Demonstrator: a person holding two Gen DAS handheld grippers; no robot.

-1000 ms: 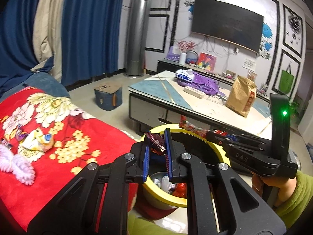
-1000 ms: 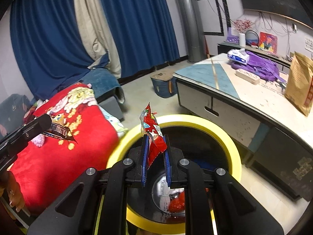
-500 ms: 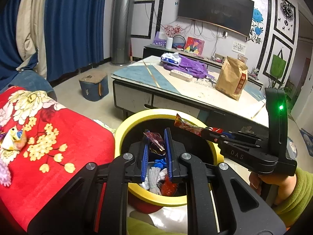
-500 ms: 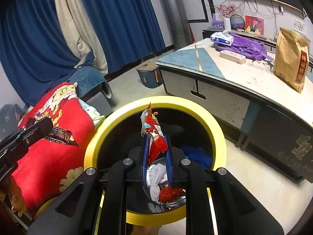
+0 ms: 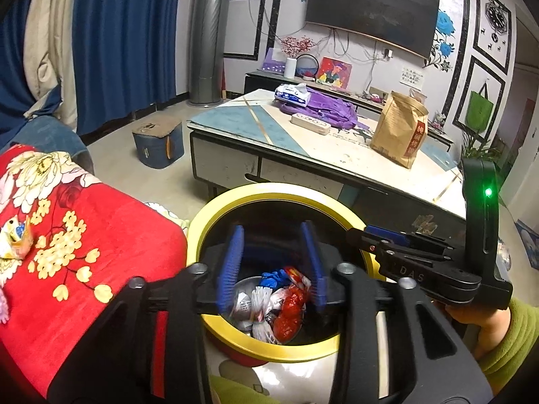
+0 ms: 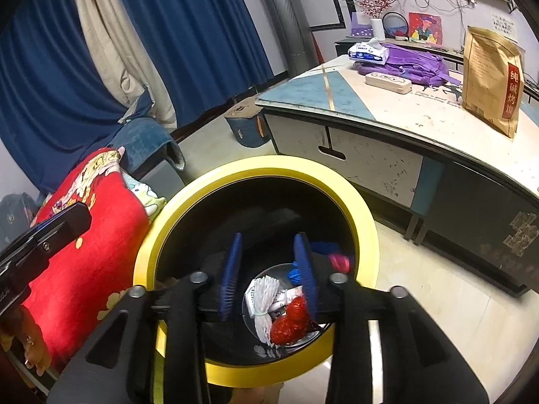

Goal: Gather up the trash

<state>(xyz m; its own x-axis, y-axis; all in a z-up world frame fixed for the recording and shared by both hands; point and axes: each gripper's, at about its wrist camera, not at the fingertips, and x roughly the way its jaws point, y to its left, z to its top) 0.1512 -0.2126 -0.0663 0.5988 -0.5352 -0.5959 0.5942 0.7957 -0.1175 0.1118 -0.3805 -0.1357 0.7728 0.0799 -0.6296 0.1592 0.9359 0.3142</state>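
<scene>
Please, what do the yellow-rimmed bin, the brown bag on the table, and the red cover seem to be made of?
Bin: probably plastic; the yellow rim is smooth with a soft sheen, the inside is matte black.
Brown bag: looks like kraft paper; matte, creased, standing stiffly, with a red label.
Red cover: appears to be plush fleece fabric; fuzzy, non-reflective, printed with flowers.

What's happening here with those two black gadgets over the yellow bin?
A person is tidying up rubbish with a pair of handheld tongs. Both the left tongs and the right tongs hang open and empty over the yellow-rimmed bin. Inside it lie crumpled wrappers, red, white and blue. On the red floral blanket beside the bin, another wrapper is yet to be picked up.
</scene>
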